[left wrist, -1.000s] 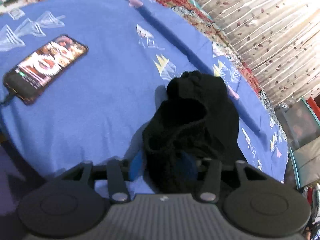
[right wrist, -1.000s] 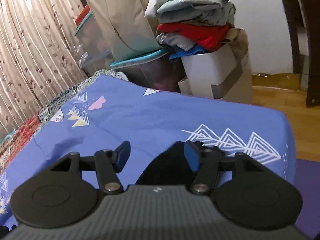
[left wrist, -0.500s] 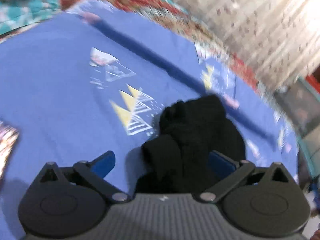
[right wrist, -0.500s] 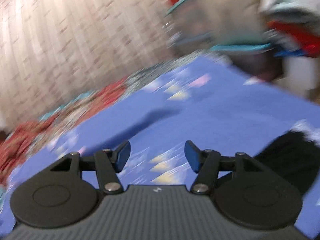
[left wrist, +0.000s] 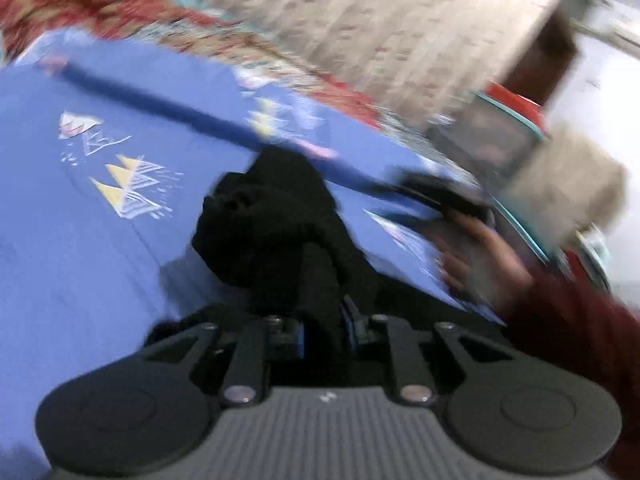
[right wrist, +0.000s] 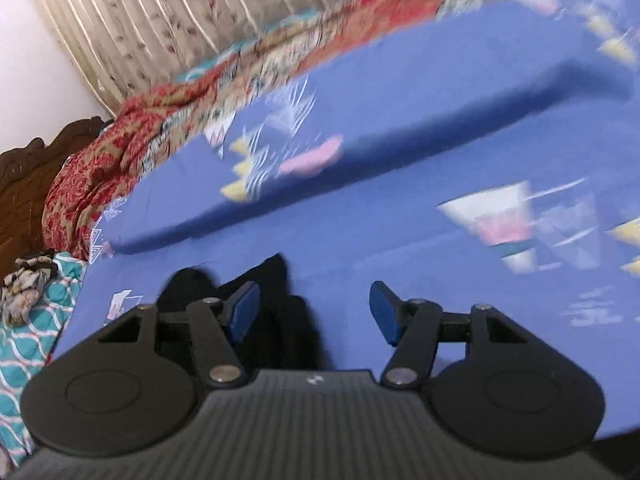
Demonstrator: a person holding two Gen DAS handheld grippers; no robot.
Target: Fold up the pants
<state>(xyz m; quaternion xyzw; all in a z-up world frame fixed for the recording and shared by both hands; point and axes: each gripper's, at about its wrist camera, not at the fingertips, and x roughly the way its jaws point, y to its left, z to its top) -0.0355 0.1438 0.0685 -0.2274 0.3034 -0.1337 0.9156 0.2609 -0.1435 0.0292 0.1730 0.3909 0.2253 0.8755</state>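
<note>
Pants (left wrist: 276,220) lie bunched in a black heap on the blue sheet (left wrist: 80,260); soft, limp and light, they should be taken by waistband or hem. The left gripper (left wrist: 322,326) is closing on a fold of them. The right gripper (right wrist: 312,312) hovers open beside the heap. A raised ridge (right wrist: 400,136) in the sheet runs close behind.

A blue patterned bedsheet (right wrist: 400,240) covers the bed, bordered by a red floral blanket (right wrist: 104,160). Pleated beige curtains (right wrist: 160,20) hang behind, beside a carved wooden headboard (right wrist: 28,172) and white wall (right wrist: 24,60).
</note>
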